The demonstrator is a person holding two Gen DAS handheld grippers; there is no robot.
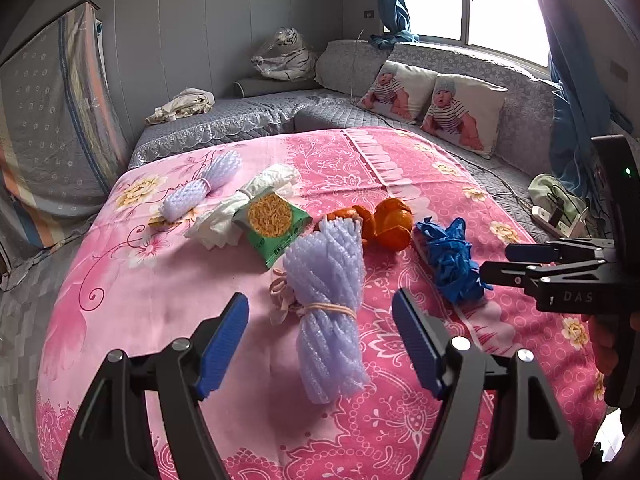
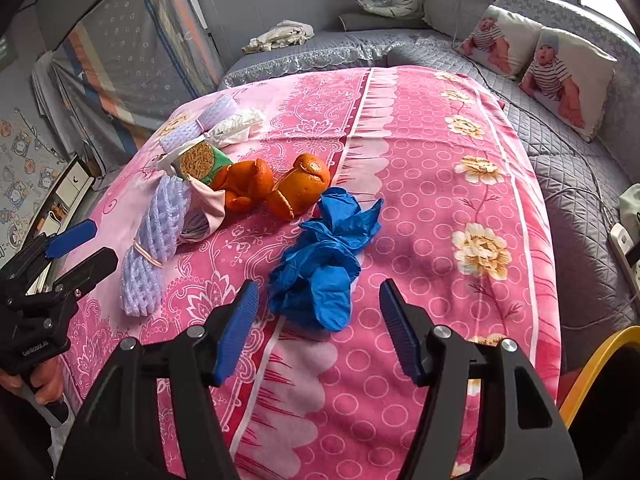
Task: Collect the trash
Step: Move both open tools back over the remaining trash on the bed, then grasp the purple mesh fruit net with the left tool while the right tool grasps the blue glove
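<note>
Both tongs are spread wide and holding nothing, hovering over the near edge of the bed (image 2: 460, 264) with its pink flowered sheet. The left tongs (image 1: 320, 344) are lined up on the purple foam net (image 1: 326, 300), a bundle tied with a rubber band, which lies right between the pads. The right tongs (image 2: 316, 332) sit just short of the blue glove (image 2: 324, 256), a crumpled wad to the right of the net. I'd say the step is the first grabs, one piece per hand. To do it well, come down lower so the pads straddle the net near the rubber band, where it's tightest and won't squish out, and push the right tongs forward over the thick middle of the glove, not a loose flap, without pinching the sheet. Just past the net are the orange peels (image 2: 276, 184), touching each other, and a pinkish scrap tucked beside the net. Behind those sit a green noodle packet (image 1: 272, 220), a white tissue wad (image 1: 248, 200) and a second foam net (image 1: 200, 192). A yellow rim (image 2: 592, 364) shows at the near right of the bed, maybe the bin, can't tell.
</note>
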